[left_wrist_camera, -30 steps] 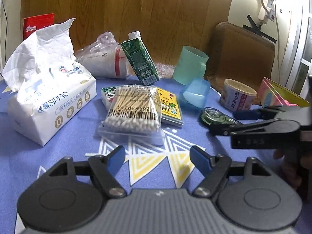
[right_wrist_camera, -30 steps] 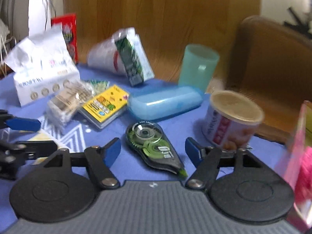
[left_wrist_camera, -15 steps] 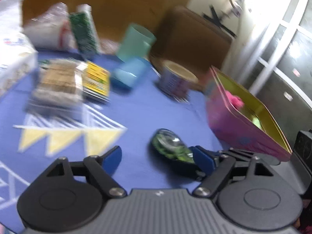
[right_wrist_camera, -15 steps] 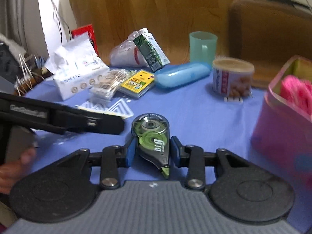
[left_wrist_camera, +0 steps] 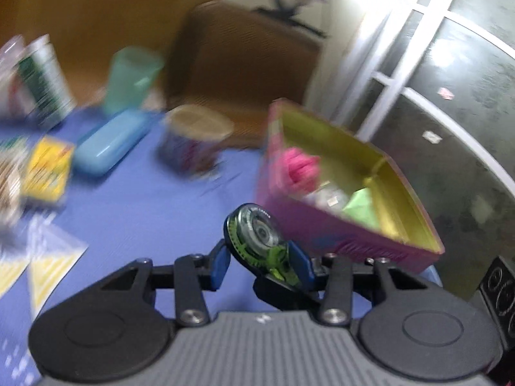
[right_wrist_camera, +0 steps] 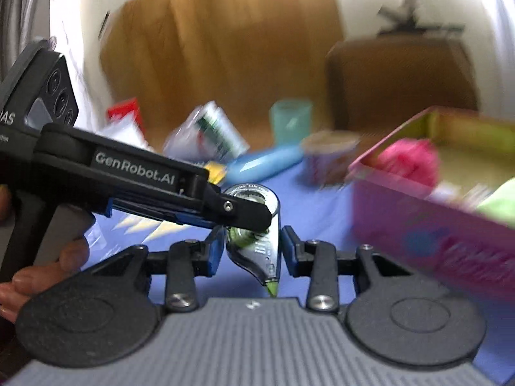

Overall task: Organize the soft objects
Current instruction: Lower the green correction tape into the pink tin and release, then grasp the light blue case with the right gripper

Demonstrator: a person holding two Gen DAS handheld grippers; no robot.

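Pinching a green and clear plastic correction-tape dispenser (left_wrist_camera: pixel 257 231) between the blue pads of the left gripper (left_wrist_camera: pixel 260 260), jaws just closed onto its round wheel end. Gripping the same dispenser with the right gripper (right_wrist_camera: pixel 252 247) too, pads drawn in against its flanks, green tip pointing back toward that camera. Holds it above the blue patterned tablecloth (left_wrist_camera: pixel 145 218), just beside the near wall of the open pink box with a yellow lining (left_wrist_camera: pixel 338 225). Shows a fluffy pink bundle (left_wrist_camera: pixel 299 167) and a pale green piece (left_wrist_camera: pixel 360 206) lying inside that box. Sits well apart from the blue plastic case (left_wrist_camera: pixel 109 141) and round lidded tub (left_wrist_camera: pixel 193 141) farther back on the cloth.
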